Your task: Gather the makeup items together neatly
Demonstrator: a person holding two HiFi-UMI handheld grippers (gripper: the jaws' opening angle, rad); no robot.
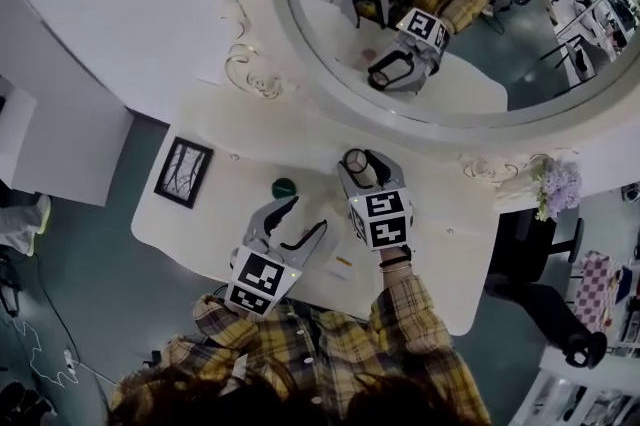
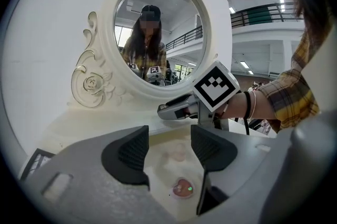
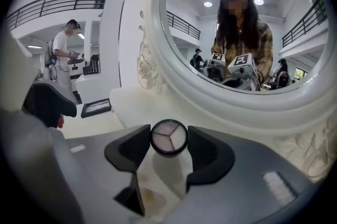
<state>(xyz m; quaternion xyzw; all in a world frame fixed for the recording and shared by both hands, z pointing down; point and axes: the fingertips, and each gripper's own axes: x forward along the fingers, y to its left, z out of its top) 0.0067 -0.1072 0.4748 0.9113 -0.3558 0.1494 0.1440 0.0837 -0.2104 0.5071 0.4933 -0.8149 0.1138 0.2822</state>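
Right gripper view shows the right gripper's (image 1: pixel 365 170) fingers clamped on a round compact (image 3: pixel 168 138), one on each side of its rim. The compact appears lifted off the table (image 1: pixel 440 244), close to the mirror's base. The left gripper (image 2: pixel 169 146) hovers low with its fingers apart and nothing between them. A pink heart case (image 2: pixel 183 187) lies on the table just below.

By the head view, a green pot (image 1: pixel 284 187) sits apart on the table, ahead of the left gripper, and a small pale stick (image 1: pixel 343 264) lies near the table's front edge. No group has formed, so the task looks early. One item is in transit. The heart case, pot and stick remain to be brought together, and a gathering spot is not yet evident.
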